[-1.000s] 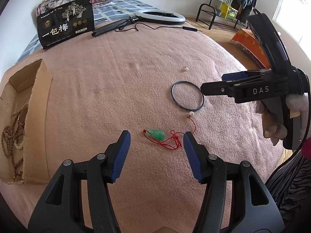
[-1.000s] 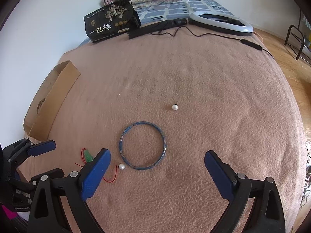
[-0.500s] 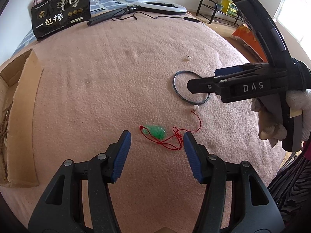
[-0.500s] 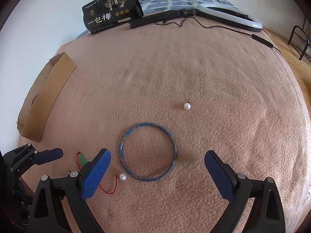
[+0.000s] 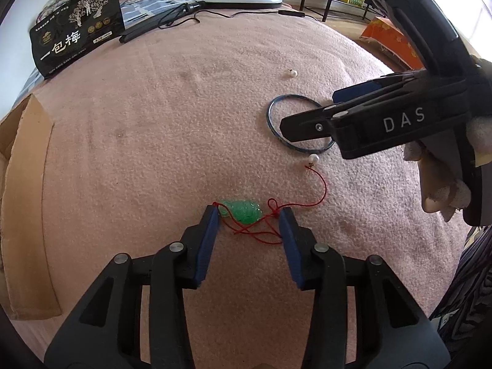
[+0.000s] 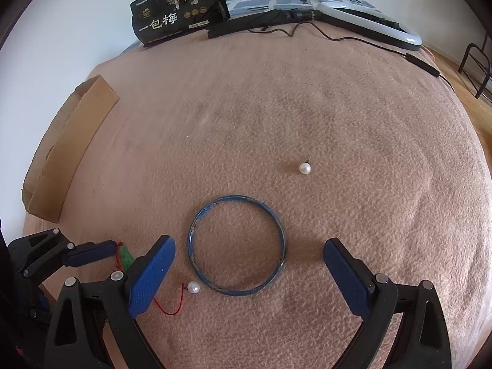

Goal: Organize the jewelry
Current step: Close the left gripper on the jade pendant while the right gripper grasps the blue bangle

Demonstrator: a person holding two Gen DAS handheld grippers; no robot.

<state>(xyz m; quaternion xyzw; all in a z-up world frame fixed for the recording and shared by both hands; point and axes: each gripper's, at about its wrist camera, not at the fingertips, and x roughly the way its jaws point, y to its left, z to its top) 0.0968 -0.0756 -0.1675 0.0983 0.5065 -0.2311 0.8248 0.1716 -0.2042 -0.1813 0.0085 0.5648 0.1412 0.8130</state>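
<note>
On a nubby pink blanket (image 5: 172, 141) lies the jewelry; between the blue ribbed pads of the left gripper (image 5: 249, 215) sits a green pendant (image 5: 243, 211), translucent and lumpy, strung on thin red cord (image 5: 323, 184) that loops and knots beside it; the jaws are closing, the pendant between them, the left pad just at its end, the right pad at the knot, no firm pinch visible. The cord ends at a small pearl (image 5: 313, 157) touching the rim of a thin blue bangle (image 6: 236, 244), a flat hard ring lying on the nap; a second pearl (image 6: 304, 168) rests apart beyond it. The right gripper (image 6: 249, 273) stands wide open over the bangle, pads on either side of it, holding nothing. Only the left view shows the pendant whole and a white-gloved hand (image 5: 442, 190) on the right gripper; only the right view shows the bangle's full circle. At the blanket's left edge stands a cardboard box (image 6: 61, 153); at the far edge, a glossy black bag (image 6: 178, 9) and a white ring light (image 6: 369, 21).
</note>
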